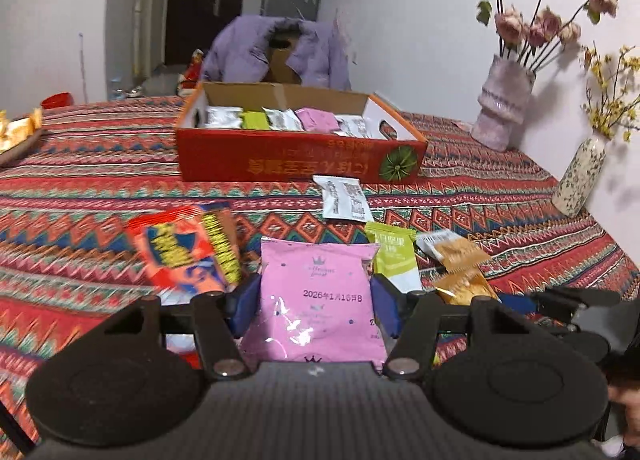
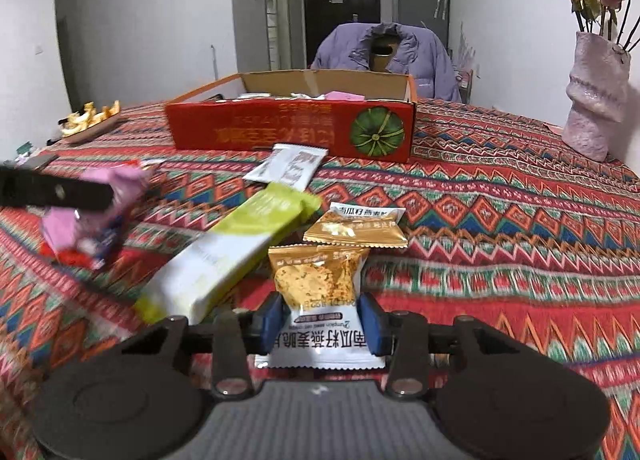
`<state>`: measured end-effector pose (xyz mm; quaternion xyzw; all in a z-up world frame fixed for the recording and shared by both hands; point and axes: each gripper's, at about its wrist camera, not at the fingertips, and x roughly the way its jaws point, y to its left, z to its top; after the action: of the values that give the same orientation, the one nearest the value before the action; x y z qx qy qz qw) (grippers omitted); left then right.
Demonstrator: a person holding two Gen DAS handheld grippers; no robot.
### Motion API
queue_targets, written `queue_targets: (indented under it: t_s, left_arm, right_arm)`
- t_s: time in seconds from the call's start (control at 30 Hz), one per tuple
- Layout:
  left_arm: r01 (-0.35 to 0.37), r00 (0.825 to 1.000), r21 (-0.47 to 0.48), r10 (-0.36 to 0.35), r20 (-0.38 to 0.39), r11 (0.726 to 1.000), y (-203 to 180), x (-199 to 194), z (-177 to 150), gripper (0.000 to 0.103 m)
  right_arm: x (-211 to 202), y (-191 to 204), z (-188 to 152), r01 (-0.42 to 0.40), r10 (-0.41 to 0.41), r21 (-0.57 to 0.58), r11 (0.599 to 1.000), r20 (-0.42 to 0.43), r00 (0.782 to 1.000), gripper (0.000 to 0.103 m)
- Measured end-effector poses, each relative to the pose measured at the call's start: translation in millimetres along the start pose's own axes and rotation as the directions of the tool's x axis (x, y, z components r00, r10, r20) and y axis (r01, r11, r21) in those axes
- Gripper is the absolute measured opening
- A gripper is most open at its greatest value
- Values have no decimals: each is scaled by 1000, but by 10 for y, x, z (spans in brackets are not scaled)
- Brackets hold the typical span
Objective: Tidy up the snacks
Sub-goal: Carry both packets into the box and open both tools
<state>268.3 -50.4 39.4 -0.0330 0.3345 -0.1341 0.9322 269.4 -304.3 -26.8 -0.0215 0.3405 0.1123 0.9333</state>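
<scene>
A pink snack packet [image 1: 316, 292] stands between the blue pads of my left gripper [image 1: 316, 302], which is shut on it above the patterned tablecloth. My right gripper [image 2: 324, 320] is shut on a gold-and-white cracker packet [image 2: 320, 280]. Behind both, an open red cardboard box [image 1: 300, 158] [image 2: 292, 128] holds several packets. Loose on the cloth lie a green packet [image 2: 236, 248], a second gold packet [image 2: 356, 228], a white packet [image 2: 288, 164] and a red-and-blue snack bag [image 1: 184, 252]. In the right wrist view the pink packet [image 2: 116, 184] appears at the left, blurred.
A pale pink vase [image 1: 502, 104] of roses and a speckled vase [image 1: 580, 176] stand by the wall at the right. A tray of yellow snacks [image 2: 90, 122] sits far left. A chair draped with a purple jacket [image 2: 384, 52] is behind the table.
</scene>
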Motion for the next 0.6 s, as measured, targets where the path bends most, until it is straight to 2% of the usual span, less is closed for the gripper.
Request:
queue_targets:
  t_s: [0.13,0.23,0.27,0.37,0.47,0.6]
  left_arm:
    - [-33,999,-22,33,0,999,20,-261,-138,60]
    - [-39,999,-38,40,15,998,37,-413,-209,60]
    - [-39,999,-44,40,20,998,37,-462,-226,60]
    - [-46,998,-42,48,41,998,7,-582,-253,60]
    - [-42,997,-29,43,59,999,-40,-652,-254,60]
    - [-39,996,-22,41,75,999,-70,-690,-229,60]
  right_arm:
    - [-325,63,-173,-37,37,2,999,1,999,40]
    - [-595,-25,-242,-183,180,117,976,40,983,40]
    - [-669,-45,-257,-209,202,140,968,59,978,40]
    - [-860,19,-268,-156,146,98,983,100,984,40]
    - [-959,41,-240,-182,171,91,979,119,978,40]
    - [-1085,72,-145,-166,154,61,984,169,974,40]
